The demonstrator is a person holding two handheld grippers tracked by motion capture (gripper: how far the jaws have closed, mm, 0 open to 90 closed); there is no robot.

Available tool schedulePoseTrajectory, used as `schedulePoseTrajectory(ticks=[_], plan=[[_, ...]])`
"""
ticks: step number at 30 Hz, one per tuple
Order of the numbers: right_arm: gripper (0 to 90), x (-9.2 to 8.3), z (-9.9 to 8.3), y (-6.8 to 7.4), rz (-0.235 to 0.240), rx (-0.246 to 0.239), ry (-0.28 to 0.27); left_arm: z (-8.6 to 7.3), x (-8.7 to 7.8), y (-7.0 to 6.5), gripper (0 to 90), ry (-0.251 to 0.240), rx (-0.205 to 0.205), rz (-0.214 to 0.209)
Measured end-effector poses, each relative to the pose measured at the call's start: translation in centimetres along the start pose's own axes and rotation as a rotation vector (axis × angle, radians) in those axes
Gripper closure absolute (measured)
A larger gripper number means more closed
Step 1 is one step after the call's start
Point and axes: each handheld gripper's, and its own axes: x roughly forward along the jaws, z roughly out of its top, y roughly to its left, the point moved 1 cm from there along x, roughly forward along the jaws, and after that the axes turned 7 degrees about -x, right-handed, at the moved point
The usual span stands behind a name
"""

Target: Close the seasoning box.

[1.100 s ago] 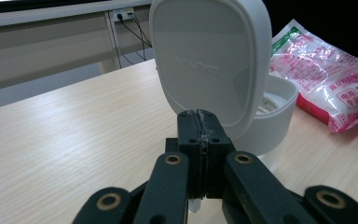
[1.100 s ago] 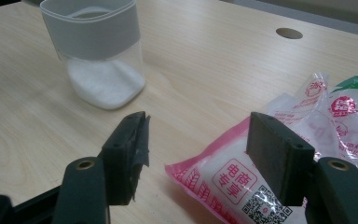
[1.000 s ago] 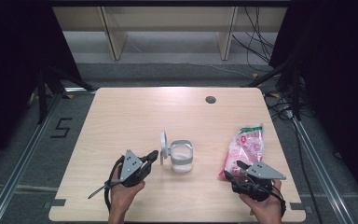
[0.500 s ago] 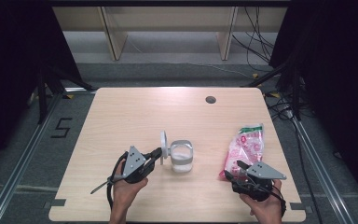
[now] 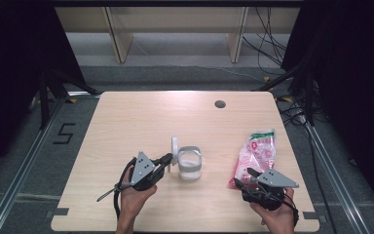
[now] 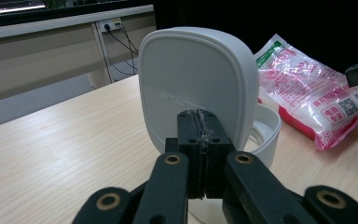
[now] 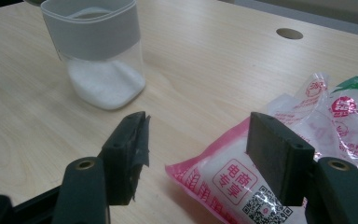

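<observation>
Lid [image 6: 196,84] first, standing upright on its hinge at the left edge of the jar [image 5: 190,163], which sits a little in front of the middle of the table [image 5: 126,117] with white grains in the bottom. The left gripper [image 5: 167,159] is right up against that lid, jaws pressed flat together with nothing between them, so this looks like a nudge with the closed tips, not a grab. To do it well, I'd say push near the lid's upper half and slowly, so it swings on the hinge without shoving the light jar across the wood. The left hand [image 5: 134,195] comes in low from the near edge, gripper angled up and to the right towards the jar, cable trailing behind.

Over to the right now: the pink and white bag [image 5: 258,153] lies flat near the right edge, well apart from the jar. The right gripper [image 7: 196,154] hangs over the bag's near corner, jaws wide apart, gripping nothing. The right hand [image 5: 275,217] holds it low at the near edge, pointing away along the bag.
</observation>
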Motion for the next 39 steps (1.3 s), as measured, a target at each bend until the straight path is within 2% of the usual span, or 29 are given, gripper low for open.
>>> schedulePoseTrajectory(ticks=[23, 27, 29, 30, 31, 32, 33, 35, 39], plan=[[39.2, 0.0, 0.0, 0.0, 0.004, -0.001, -0.001, 0.3, 0.7, -0.9, 85.6, -0.003, 0.004, -0.020], [39.2, 0.0, 0.0, 0.0, 0.003, 0.001, 0.000, 0.3, 0.6, -1.0, 80.5, -0.013, -0.005, -0.032], [39.2, 0.0, 0.0, 0.0, -0.001, -0.012, 0.001, 0.3, 0.5, -1.0, 73.6, -0.007, -0.031, -0.036], [39.2, 0.0, 0.0, 0.0, 0.003, -0.009, 0.001, 0.3, 0.4, -0.9, 70.9, -0.007, -0.019, -0.041], [39.2, 0.0, 0.0, 0.0, 0.004, -0.010, 0.001, 0.3, 0.4, -0.9, 69.8, -0.014, -0.026, -0.052], [39.2, 0.0, 0.0, 0.0, 0.004, -0.009, 0.001, 0.3, 0.3, -0.8, 67.5, 0.000, -0.016, -0.052], [39.2, 0.0, 0.0, 0.0, 0.004, -0.010, 0.001, 0.2, 0.2, -0.9, 64.4, -0.002, -0.037, -0.051], [39.2, 0.0, -0.1, 0.0, 0.005, -0.009, 0.001, 0.0, 0.1, -0.8, 60.7, -0.016, -0.046, -0.063], [39.1, 0.0, -0.1, 0.0, 0.009, -0.006, 0.001, -0.2, -0.2, -1.1, 54.3, 0.007, -0.036, -0.059]])
